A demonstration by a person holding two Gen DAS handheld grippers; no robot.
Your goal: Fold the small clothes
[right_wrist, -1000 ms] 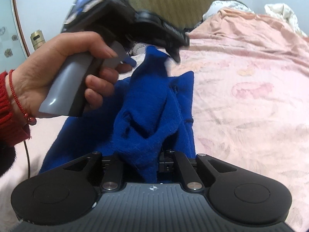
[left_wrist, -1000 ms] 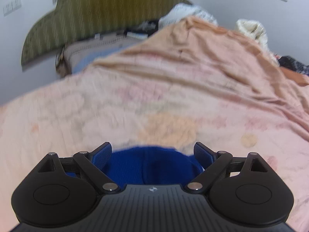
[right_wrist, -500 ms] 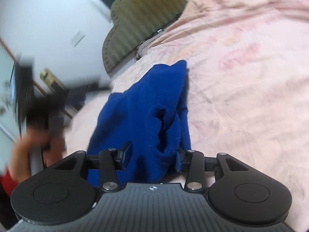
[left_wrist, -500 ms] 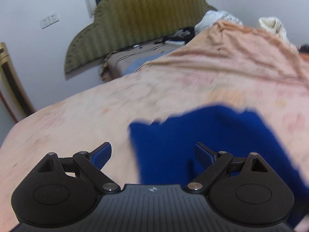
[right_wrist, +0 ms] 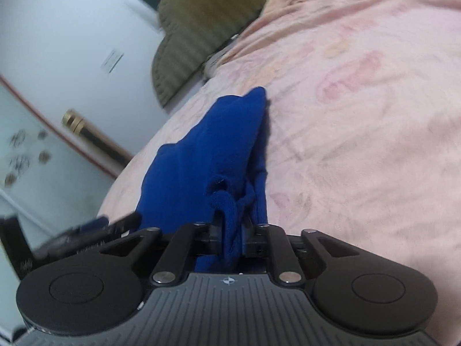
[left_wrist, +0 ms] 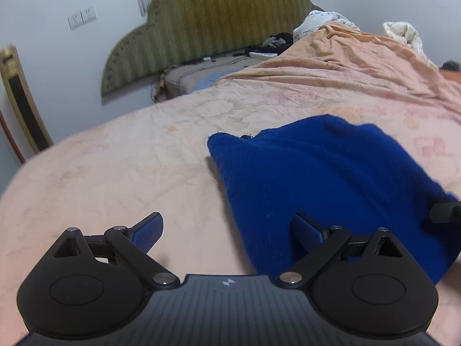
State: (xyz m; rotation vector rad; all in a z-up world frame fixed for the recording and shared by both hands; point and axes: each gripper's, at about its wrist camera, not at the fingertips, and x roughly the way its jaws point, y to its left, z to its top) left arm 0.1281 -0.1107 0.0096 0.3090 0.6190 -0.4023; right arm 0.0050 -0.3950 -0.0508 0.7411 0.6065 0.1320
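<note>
The left gripper [left_wrist: 227, 230] hangs wide open over the pink bedspread [left_wrist: 115, 173], its right finger against the near edge of the blue garment [left_wrist: 331, 178], nothing between its jaws. The garment lies bunched on the bedspread, stretching away toward the green headboard [left_wrist: 216, 28]. The right gripper [right_wrist: 232, 240] is clamped on the garment's bunched near end.

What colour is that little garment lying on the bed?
Solid deep blue garment, with no pattern visible; the left wrist view shows it best.
</note>
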